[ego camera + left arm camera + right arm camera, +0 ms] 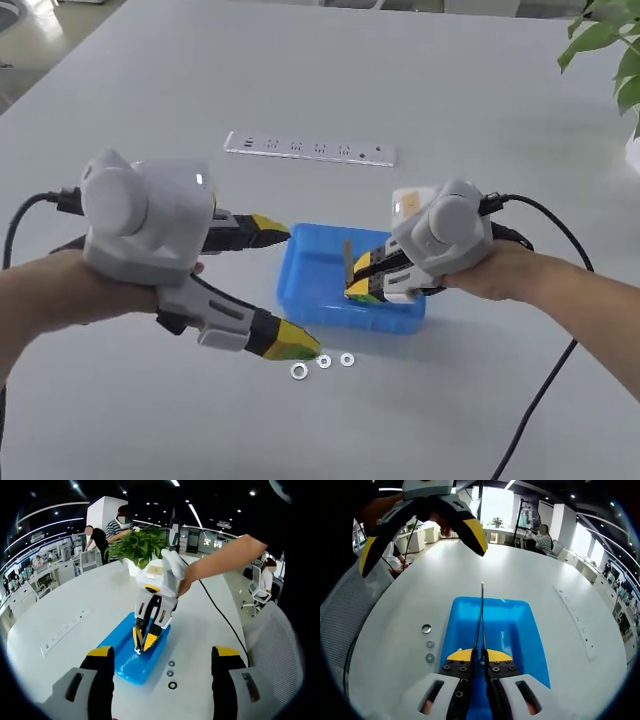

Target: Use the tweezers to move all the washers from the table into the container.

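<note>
Nearest in the head view, three washers (324, 362) are seen in a short row on the grey surface (450, 100), just in front of the near wall of the blue container (305, 275) and apart from it. The same three are recorded in the left gripper view (170, 673) and the right gripper view (429, 644), beside the container's long side.

The left gripper (303, 292) is held with its yellow-tipped fingers (285, 340) spread wide and nothing between them. The lower finger is just beside the washers; whether it touches one cannot be told.

The right gripper (481, 656) is held above the container (512, 630), its fingers clamped tight on the tweezers (481, 617). The tweezers are directed along the container's length, with the tips close together over its far end. No washer is made out between the tips or on the container floor.

Further back, a white power strip (310, 148) is laid flat on the surface. A potted plant (612, 50) is noted at the far right edge.
</note>
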Demonstrator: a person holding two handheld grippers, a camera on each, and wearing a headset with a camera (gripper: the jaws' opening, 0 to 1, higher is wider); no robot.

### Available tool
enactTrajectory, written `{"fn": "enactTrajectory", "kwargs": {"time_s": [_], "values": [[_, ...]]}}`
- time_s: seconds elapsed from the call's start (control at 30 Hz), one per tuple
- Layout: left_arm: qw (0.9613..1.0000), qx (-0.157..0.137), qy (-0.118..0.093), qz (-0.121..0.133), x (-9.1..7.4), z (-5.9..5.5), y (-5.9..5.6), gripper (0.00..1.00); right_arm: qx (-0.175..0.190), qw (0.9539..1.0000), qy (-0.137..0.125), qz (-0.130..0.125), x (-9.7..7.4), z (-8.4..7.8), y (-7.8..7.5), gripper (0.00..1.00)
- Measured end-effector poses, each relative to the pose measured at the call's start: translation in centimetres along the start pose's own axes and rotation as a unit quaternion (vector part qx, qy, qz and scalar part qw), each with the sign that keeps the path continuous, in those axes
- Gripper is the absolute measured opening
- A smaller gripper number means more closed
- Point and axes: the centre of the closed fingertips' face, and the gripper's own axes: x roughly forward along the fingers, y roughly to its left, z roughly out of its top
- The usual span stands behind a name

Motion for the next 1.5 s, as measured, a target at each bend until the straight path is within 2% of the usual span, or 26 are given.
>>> {"fn": "enactTrajectory", "kwargs": {"time_s": [0.1, 0.13, 0.23, 0.4, 0.5, 0.87, 1.13, 1.5], "values": [[0.9999, 0.013, -0.001, 0.0, 0.5, 0.3, 0.7, 0.7, -0.001, 1.0, -0.001, -0.001, 0.0, 0.0, 0.0, 0.08], [0.9996, 0.028, 0.003, 0.002, 0.8, 0.4, 1.1, 0.67, -0.001, 1.0, -0.001, -0.001, 0.0, 0.0, 0.1, 0.08], [0.9987, 0.05, 0.01, 0.008, 1.4, 0.4, 1.9, 0.52, -0.003, 1.0, 0.0, 0.0, 0.0, -0.1, 0.2, 0.08], [0.998, 0.06, 0.016, 0.012, 2.5, 0.5, 3.0, 0.34, -0.004, 1.0, -0.001, 0.0, -0.1, -0.4, 0.3, 0.08], [0.9972, 0.071, 0.023, 0.011, 3.1, 0.4, 3.3, 0.27, -0.005, 1.0, -0.001, 0.0, -0.1, -0.4, 0.3, 0.08], [0.9959, 0.086, 0.029, -0.007, 4.9, 0.8, 3.4, 0.15, -0.012, 0.9999, -0.002, 0.003, -0.1, -0.4, 0.5, 0.09], [0.9947, 0.096, 0.031, -0.019, 5.2, 1.0, 3.2, 0.09, -0.016, 0.9999, -0.002, 0.005, -0.1, -0.4, 0.5, 0.09], [0.9929, 0.11, 0.035, -0.03, 5.4, 1.0, 3.0, 0.06, -0.02, 0.9998, 0.004, 0.006, -0.1, -0.6, 0.4, 0.1]]}}
